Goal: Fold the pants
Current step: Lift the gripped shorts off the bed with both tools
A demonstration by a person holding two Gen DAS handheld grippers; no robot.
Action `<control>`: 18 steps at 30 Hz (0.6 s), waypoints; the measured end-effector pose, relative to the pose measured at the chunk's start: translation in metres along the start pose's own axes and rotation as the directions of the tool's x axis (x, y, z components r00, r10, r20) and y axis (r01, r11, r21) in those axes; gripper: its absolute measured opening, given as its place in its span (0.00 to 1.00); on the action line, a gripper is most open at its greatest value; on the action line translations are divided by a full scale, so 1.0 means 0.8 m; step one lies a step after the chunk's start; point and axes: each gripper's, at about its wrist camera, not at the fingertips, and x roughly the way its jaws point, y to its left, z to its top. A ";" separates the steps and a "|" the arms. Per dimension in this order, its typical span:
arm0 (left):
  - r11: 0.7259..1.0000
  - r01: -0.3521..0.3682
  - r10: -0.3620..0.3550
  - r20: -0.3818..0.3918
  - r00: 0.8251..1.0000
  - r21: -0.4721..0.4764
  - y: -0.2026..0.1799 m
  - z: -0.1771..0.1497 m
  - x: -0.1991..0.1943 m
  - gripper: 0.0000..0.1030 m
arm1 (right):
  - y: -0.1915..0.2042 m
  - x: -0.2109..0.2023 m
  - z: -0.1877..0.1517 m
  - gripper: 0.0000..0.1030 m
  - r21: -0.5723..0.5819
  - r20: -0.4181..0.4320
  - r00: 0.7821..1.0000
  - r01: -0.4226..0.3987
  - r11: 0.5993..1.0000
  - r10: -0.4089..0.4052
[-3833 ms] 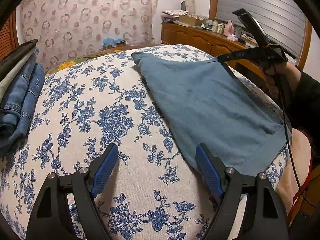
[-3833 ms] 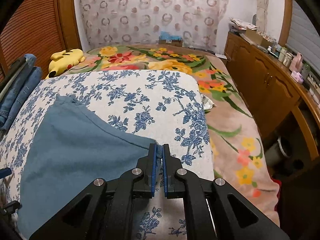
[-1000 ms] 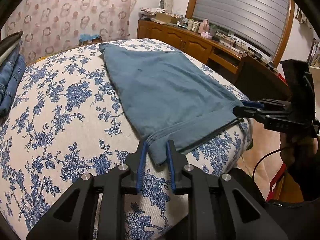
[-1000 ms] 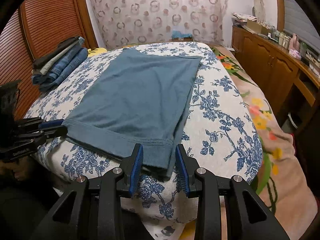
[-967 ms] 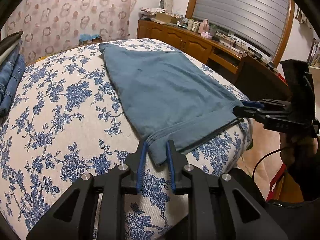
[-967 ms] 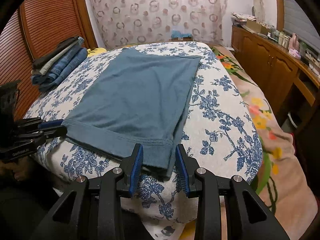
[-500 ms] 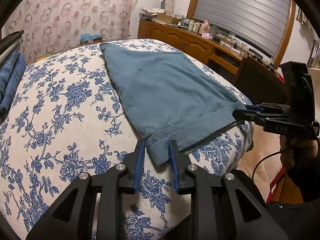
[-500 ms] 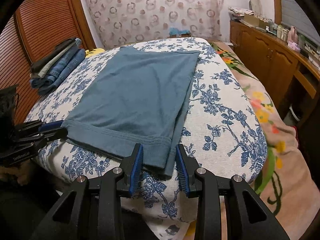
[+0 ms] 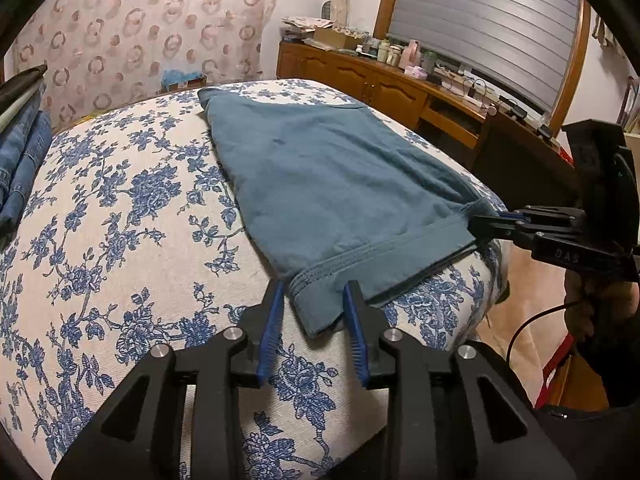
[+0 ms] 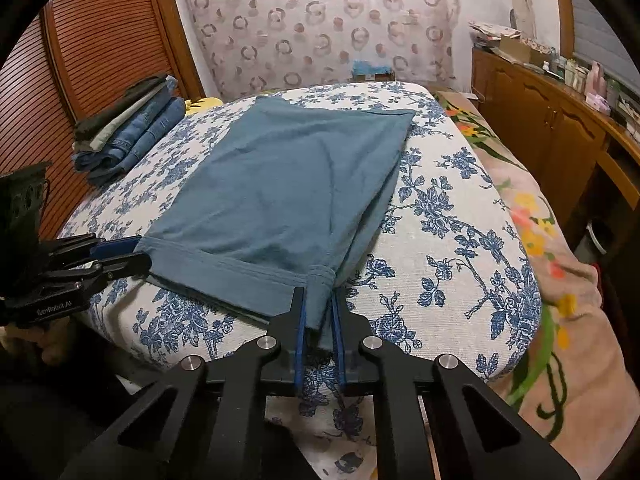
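Since half a second ago the right gripper (image 10: pixel 319 316) has closed: its blue pads, which stood apart either side of the hem corner, now pinch the near right corner of the blue pants (image 10: pixel 288 184), and the cloth bunches into a small pucker just beyond the tips. The left gripper (image 9: pixel 313 312) has gone the other way; its jaws have just been opening and now stand partly apart, with the near left hem corner lying between the pads but with clear gaps on both sides, so nothing is held there. Neither hand appears to have shifted. The pants lie flat, already doubled lengthwise, on the blue-flowered bedspread (image 10: pixel 448 216), hem edge at the near edge of the bed, the other end at the far side. A stack of folded jeans (image 10: pixel 132 128) sits at the far left, well apart from the work. A wooden cabinet (image 10: pixel 560 128) runs along the right wall. Judgement: the grab for the next fold is half made. One corner is secured and the other is not. The left claw likely needs to close on its corner before both ends can be lifted and carried to the far end evenly; lifting with the right alone would skew the hem.
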 end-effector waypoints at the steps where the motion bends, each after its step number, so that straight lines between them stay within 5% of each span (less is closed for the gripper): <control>1: 1.000 -0.004 0.004 0.000 1.000 0.004 -0.001 0.000 0.000 0.33 | 0.000 0.000 0.000 0.10 0.001 0.001 1.000 0.000 1.000 0.000; 5: 1.000 -0.013 0.013 0.006 1.000 0.014 -0.003 0.000 0.001 0.32 | 0.000 0.000 0.000 0.10 0.007 0.007 1.000 -0.005 1.000 0.005; 11: 1.000 0.003 -0.004 0.019 1.000 0.015 -0.004 0.001 -0.006 0.13 | -0.001 -0.008 0.003 0.10 0.021 0.038 0.999 -0.032 0.999 0.031; 18: 0.999 -0.006 0.002 0.102 0.995 0.040 -0.010 0.022 -0.044 0.11 | 0.010 -0.035 0.023 0.10 -0.006 0.112 0.992 -0.054 0.999 0.054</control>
